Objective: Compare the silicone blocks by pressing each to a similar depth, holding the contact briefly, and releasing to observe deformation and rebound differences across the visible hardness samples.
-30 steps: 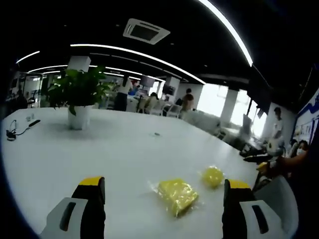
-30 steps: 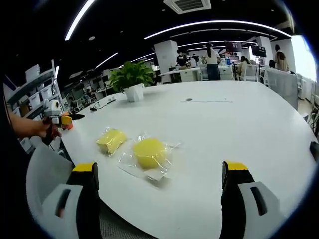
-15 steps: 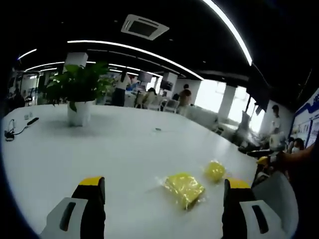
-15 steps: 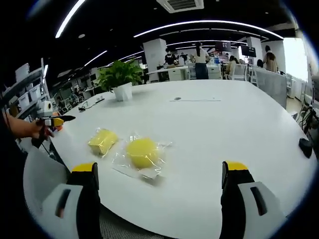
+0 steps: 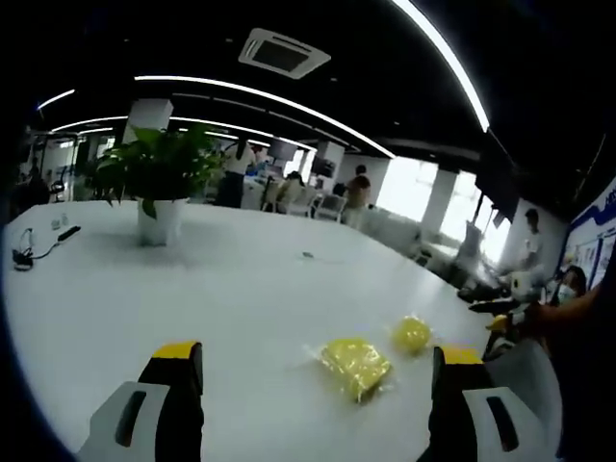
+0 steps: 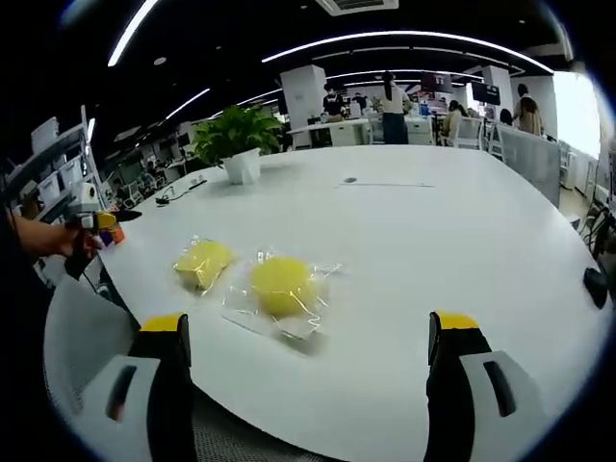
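Since the earlier pictures both cameras have drifted only a little, and the two yellow samples lie where they lay on the table, untouched. From the left gripper view, the left tool (image 5: pixel 313 361) hangs over the near edge of a broad white table (image 5: pixel 192 289), its two yellow-tipped jaws spread wide with nothing between them. Ahead and slightly right of centre lies a flat yellow silicone block (image 5: pixel 354 366) in clear wrapping, and just beyond it, near but apart, a smaller rounded yellow silicone block (image 5: pixel 411 334), also wrapped. A potted plant (image 5: pixel 159 183) in a white pot stands upright well back on the table's left side, with a dark cable (image 5: pixel 34 245) lying at the far left edge. At the right edge the right tool (image 5: pixel 500 313) shows, held in a person's hand. From the right gripper view, the right tool (image 6: pixel 306 361) is likewise held off the table's near edge, jaws wide apart and holding nothing. The rounded block (image 6: pixel 281 285) sits in crinkled clear film near the middle of that view, with the flat block (image 6: pixel 201 263) just to its left, not touching it. The plant (image 6: pixel 238 144) stands far back, and the left tool (image 6: pixel 96 223) appears at the left, gripped by a hand. People and office desks fill the background under long ceiling light strips.
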Available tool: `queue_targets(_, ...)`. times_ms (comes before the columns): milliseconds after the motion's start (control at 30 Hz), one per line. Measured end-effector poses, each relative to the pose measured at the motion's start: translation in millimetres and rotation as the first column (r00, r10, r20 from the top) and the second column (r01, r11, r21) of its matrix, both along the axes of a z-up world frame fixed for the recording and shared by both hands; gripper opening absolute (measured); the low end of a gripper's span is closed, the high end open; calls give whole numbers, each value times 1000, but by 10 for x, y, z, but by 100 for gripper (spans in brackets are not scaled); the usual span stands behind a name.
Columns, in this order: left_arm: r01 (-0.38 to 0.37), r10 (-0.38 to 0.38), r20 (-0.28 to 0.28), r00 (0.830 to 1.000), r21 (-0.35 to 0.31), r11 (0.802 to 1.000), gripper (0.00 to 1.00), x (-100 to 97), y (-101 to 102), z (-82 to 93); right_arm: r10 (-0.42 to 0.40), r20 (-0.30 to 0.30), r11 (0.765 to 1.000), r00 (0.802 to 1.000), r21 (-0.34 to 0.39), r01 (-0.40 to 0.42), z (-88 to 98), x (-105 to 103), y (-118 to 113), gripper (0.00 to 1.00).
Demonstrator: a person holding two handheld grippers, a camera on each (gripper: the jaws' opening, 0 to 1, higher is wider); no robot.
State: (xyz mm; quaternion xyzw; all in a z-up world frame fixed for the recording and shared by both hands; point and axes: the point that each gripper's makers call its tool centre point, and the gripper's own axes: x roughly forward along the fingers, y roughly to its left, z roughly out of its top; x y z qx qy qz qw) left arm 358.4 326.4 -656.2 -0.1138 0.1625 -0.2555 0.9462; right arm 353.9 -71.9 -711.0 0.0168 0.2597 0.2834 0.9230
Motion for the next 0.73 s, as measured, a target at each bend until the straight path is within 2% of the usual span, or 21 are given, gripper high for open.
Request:
queue_targets(100, -12, 13, -28, 1000, 35, 999, 100, 52, 71, -155, 23, 4, 1000, 1000, 9, -24, 26, -28, 34, 96)
queue_targets(267, -34, 35, -38, 999, 24, 999, 100, 43, 73, -198, 36, 0, 999, 999, 24, -36, 34, -74, 53, 96)
queue_targets(333, -48, 49, -43, 998, 12, 999, 100, 4, 62, -197, 7, -15, 997, 1000, 79, -5, 67, -58, 46, 96)
queue_targets(367, -50, 50, -42, 998, 4, 999, 100, -20, 59, -210, -30, -17, 992, 999, 125, 32, 122, -27, 12, 96)
queue_targets(400, -50, 51, -41, 998, 5, 999, 100, -34, 54, -225, -35, -7, 989, 999, 142, 36, 160, -19, -4, 96)
queue_targets(500, -42, 44, -65, 997, 28, 999, 100, -104, 45, -327, -35, -33, 988, 999, 146, 40, 127, -65, -4, 96)
queue_targets(533, -39, 42, -77, 996, 30, 999, 100, -137, 42, -356, -40, -34, 987, 999, 153, 45, 171, -69, 17, 96)
queue_targets(600, -36, 39, -74, 996, 30, 999, 100, -176, 57, -381, 8, 35, 995, 999, 100, -11, 249, -74, 95, 96)
queue_targets(733, -58, 60, -97, 993, 23, 998, 100, -247, 53, -413, 63, 17, 997, 998, 41, -64, 170, -130, 186, 96)
